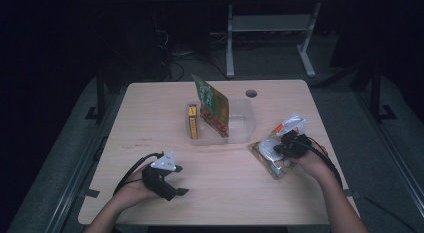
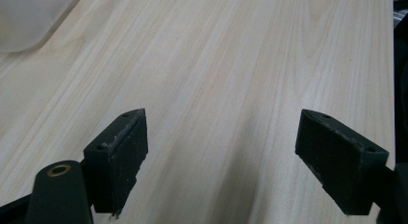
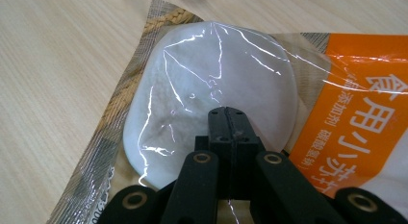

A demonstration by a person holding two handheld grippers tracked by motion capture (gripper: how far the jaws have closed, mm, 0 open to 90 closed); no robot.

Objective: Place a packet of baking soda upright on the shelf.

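My right gripper sits at about 4 o'clock on the table, on top of a clear plastic bag of white powder. In the right gripper view the 2 black jaws are pressed together, tips meeting over the bag's glossy film. I can't tell whether any film is pinched between them.

Bag print: orange panel at 3 o'clock of that view, white Chinese characters, the big ones read 食用小苏, with the rest cut off at the frame edge. A smaller line beside them is partly legible, 添加剂 and 碳酸氢钠 by my reading. A woven basket pattern runs along the bag's edge from 11 to 7 o'clock.

My left gripper is at 7 o'clock on the table, well apart from the bag. Its jaws are spread wide, with only bare wood between the 2 pads.

Clear plastic bin just past table centre, toward 12 o'clock. Inside stands a green and red packet, tilted, writing too small to read. A yellow box lies at the bin's 9 o'clock side, label unreadable. The bag is just beside the bin, at its 4 o'clock corner. Round cable hole in the table at 1 o'clock.
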